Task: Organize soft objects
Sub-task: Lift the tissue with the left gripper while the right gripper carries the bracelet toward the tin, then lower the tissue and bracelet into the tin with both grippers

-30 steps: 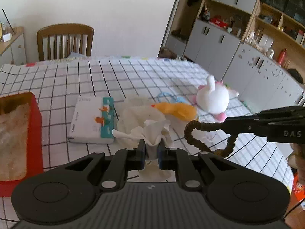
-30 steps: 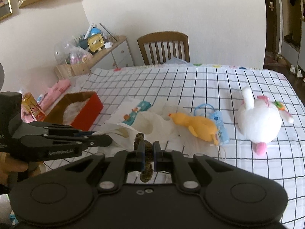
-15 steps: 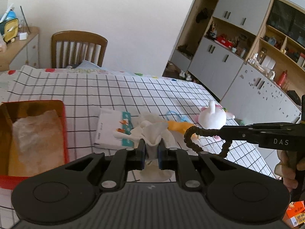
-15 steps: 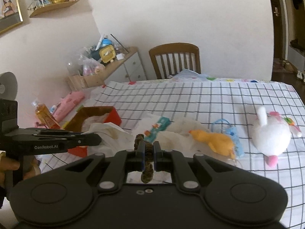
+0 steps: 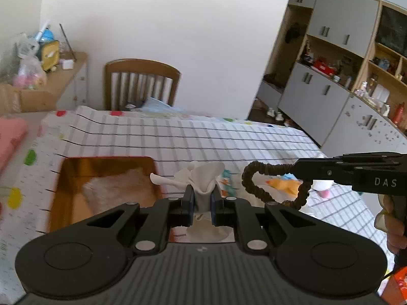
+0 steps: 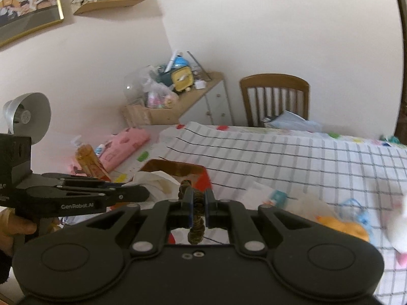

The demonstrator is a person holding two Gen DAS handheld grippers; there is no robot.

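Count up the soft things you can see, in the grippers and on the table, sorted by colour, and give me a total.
White: 2, cloth, plush toy
Brown: 1, hair tie
Orange: 1, plush duck
Total: 4

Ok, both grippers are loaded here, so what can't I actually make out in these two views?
- White cloth, left wrist view: its lower part is hidden by the left gripper.
- Brown hair tie, right wrist view: only a short stretch shows between the right gripper fingers.
- White plush, right wrist view: blurred, cut off by the frame's edge.
- Red tray, left wrist view: blurred; its near end is behind the gripper.
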